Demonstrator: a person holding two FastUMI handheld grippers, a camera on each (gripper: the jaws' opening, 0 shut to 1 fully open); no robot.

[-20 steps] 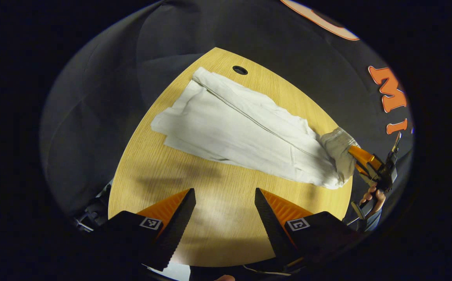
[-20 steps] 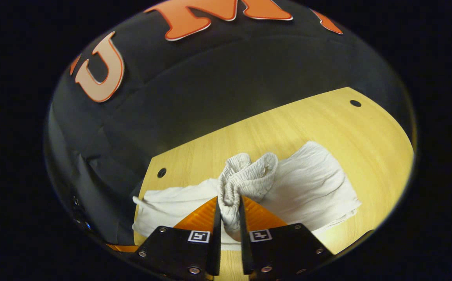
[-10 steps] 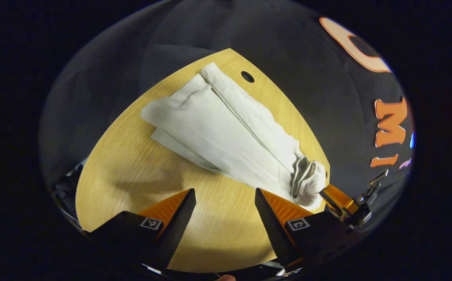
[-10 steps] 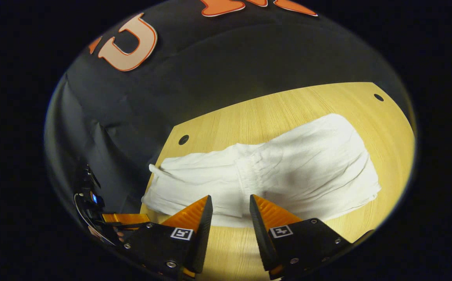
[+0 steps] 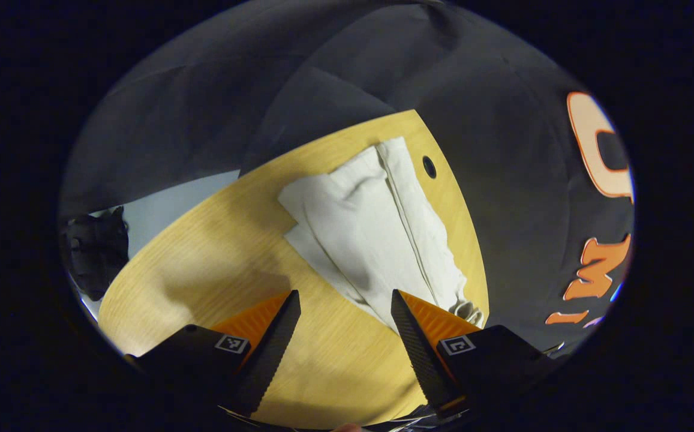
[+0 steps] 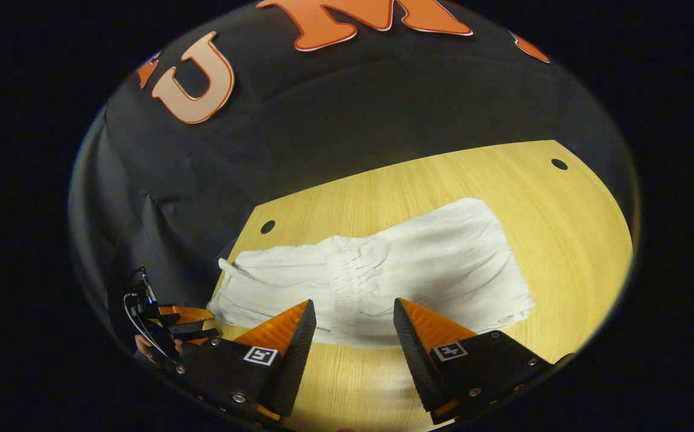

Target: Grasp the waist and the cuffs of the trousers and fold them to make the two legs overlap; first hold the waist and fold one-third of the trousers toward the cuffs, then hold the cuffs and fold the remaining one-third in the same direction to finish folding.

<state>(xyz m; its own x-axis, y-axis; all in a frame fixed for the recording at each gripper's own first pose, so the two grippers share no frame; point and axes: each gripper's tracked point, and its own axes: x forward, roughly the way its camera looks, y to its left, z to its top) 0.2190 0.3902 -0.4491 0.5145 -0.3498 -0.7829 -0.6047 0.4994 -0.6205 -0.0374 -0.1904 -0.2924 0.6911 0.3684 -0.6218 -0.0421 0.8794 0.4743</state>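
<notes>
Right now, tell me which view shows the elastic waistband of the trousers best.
The right gripper view: the gathered waistband lies folded over mid-trousers, facing the camera just beyond the open right tongs. The left gripper view shows the trousers lengthwise, with the near end bunched behind a finger, so the elastic is hard to make out.

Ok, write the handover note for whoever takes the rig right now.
Left tool: open, holding nothing, above the table.
Right tool: open, holding nothing, just short of the trousers.
Trousers lie flat on the table, legs overlapped, with the elastic waist folded over onto the legs.
Done: waist third folded.
Left: grasp the cuffs and fold the last third over the same way.
</notes>
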